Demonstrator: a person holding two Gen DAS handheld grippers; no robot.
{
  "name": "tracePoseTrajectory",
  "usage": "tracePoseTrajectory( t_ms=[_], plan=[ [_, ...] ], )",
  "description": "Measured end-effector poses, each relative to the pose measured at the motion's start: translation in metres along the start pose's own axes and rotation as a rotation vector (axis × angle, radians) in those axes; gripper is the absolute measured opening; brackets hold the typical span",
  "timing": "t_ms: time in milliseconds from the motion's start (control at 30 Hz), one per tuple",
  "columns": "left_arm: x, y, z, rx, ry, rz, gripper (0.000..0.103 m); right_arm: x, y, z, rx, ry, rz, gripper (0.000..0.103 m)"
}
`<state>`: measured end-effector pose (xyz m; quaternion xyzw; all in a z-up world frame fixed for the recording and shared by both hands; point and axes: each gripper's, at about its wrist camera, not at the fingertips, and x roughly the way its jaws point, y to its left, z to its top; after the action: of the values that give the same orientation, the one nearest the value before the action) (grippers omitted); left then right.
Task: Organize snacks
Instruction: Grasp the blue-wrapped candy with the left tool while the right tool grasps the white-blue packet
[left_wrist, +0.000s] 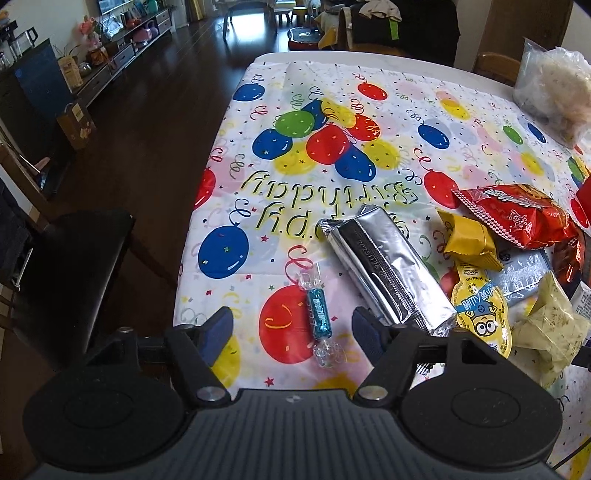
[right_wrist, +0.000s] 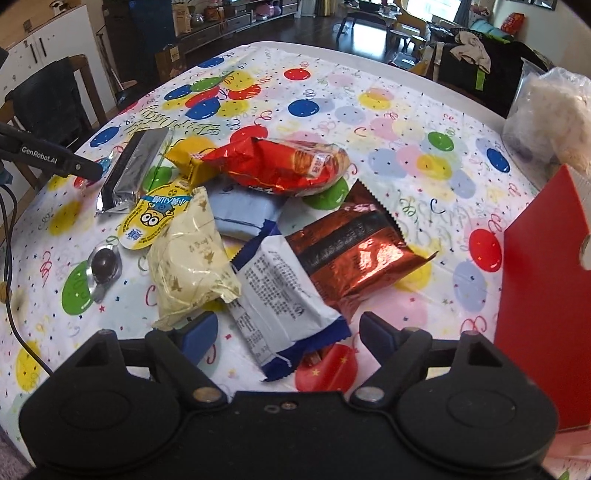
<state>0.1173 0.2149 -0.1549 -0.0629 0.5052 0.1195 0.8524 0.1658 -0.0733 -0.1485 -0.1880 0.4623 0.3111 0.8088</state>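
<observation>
- Dark wood flooring and a long low sideboard fill the room behind; my surface wears a party cloth printed with balloons and a birthday greeting.
- Through the left wrist view, my left tool hangs just above the near edge of the cloth, jaws apart with nothing pressed between them.
- One small blue wrapped candy lies on the cloth in that gap, closer to neither pad that I can tell, and touching neither.
- A long silver foil pack lies just beside the candy, its near end by the left tool's right finger.
- Next to it sit a yellow cartoon sachet, a small gold packet and a red bag.
- Through the right wrist view, my right tool is spread wide over the near end of a white and blue packet; the pads stand clear of it on both sides.
- A cream packet rests against the tool's left finger side, and a shiny copper-red pouch overlaps the white packet's far edge.
- Deeper in the heap I see a pale blue pack under the red bag.
- A small round foil-cupped sweet sits alone left of the heap.
- A red box stands at the right edge, with a clear bag of pale snacks beyond it.
</observation>
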Motion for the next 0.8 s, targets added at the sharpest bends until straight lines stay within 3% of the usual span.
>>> tracePoseTrajectory(
  t_ms=[200,300,533,800],
  plan=[
    [0.006,-0.002,0.0,0.001,0.012,0.005,0.045,0.004,0.002,0.002,0.056,-0.004,-0.002,0.08],
    [0.007,-0.002,-0.001,-0.002,0.011,0.001,0.037,0.005,0.002,0.002,0.084,-0.009,-0.02,0.073],
    [0.007,-0.008,-0.001,-0.002,0.006,-0.013,0.021,-0.006,0.001,0.0,0.127,-0.023,-0.023,0.05],
    [0.004,-0.009,-0.005,-0.02,0.008,-0.031,0.012,-0.03,0.011,-0.006,0.097,-0.069,0.015,0.021]
  ],
)
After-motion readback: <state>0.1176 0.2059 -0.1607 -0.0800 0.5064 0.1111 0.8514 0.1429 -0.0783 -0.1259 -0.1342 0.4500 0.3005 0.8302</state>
